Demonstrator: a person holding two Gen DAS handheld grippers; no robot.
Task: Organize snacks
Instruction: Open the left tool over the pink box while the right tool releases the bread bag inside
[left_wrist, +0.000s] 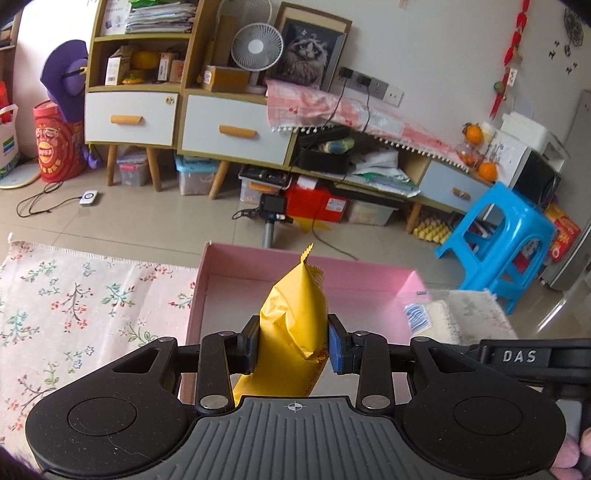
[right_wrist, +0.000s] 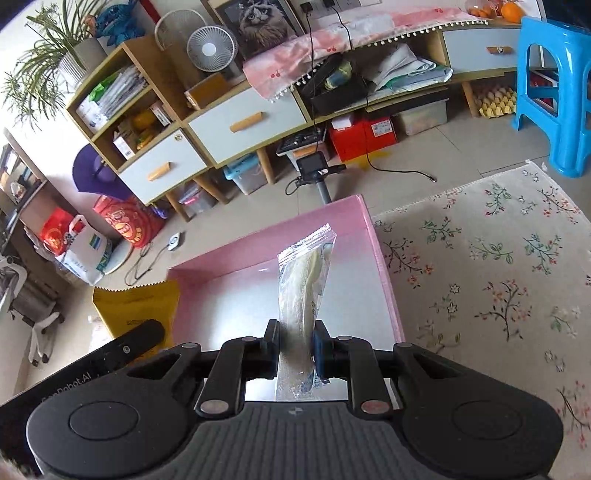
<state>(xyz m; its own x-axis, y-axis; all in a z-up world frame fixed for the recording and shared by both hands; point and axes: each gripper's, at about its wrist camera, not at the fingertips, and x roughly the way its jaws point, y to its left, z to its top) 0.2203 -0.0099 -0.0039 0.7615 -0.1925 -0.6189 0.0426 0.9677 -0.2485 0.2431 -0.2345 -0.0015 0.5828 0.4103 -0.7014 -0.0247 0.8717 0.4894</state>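
Note:
My left gripper (left_wrist: 292, 345) is shut on a yellow snack packet (left_wrist: 295, 314) and holds it upright over the near part of a shallow pink box (left_wrist: 369, 275). My right gripper (right_wrist: 295, 349) is shut on a clear-wrapped snack packet (right_wrist: 304, 277) and holds it over the same pink box (right_wrist: 376, 236). The yellow packet also shows in the right wrist view (right_wrist: 136, 306) at the box's left, with the left gripper's body in front of it. The clear packet shows blurred in the left wrist view (left_wrist: 432, 317) at the box's right.
The box lies on a floral cloth (left_wrist: 74, 302) that also shows in the right wrist view (right_wrist: 498, 277). Beyond the table edge are a tiled floor, a camera on a stand (left_wrist: 271, 216), a blue plastic stool (left_wrist: 498, 243) and a low wooden cabinet (left_wrist: 236, 125).

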